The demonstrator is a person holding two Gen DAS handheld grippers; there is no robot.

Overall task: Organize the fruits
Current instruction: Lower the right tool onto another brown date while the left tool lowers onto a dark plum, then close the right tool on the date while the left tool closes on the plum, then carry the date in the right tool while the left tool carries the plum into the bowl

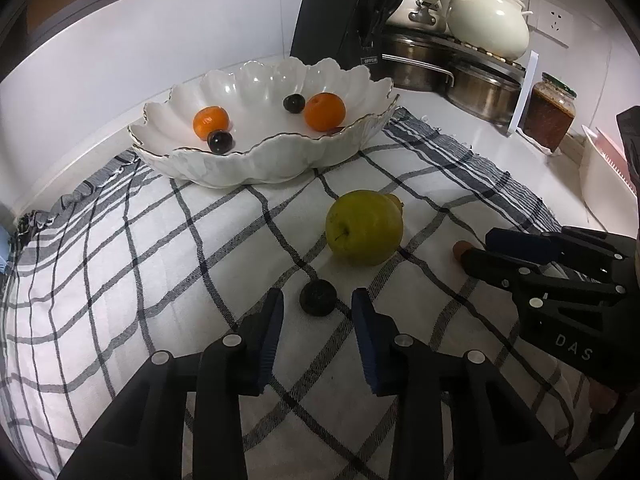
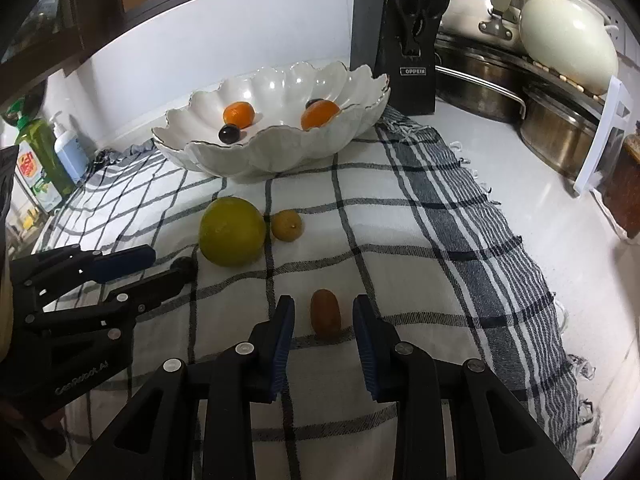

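Observation:
A small dark wrinkled fruit [image 1: 317, 297] lies on the checked cloth between the fingers of my left gripper [image 1: 318, 307]. There is a gap on each side of it, so the gripper is open. A brown oval fruit [image 2: 326, 313] lies between the blue pads of my right gripper [image 2: 323, 314], also untouched, and that gripper is open too. A large green fruit [image 1: 364, 227] sits mid-cloth, with a small yellow fruit [image 2: 287, 225] beside it. The white scalloped bowl [image 1: 256, 168] at the back holds two oranges [image 1: 211, 122] and two dark round fruits [image 1: 219, 142].
The checked cloth [image 2: 400, 240] covers the counter. Behind the bowl stand a black knife block [image 2: 412, 60], steel pots [image 2: 560, 136] and a cream pot [image 1: 488, 24]. A jar [image 1: 549, 116] and a white container [image 1: 604, 184] are at the right. Soap bottles [image 2: 40, 160] stand far left.

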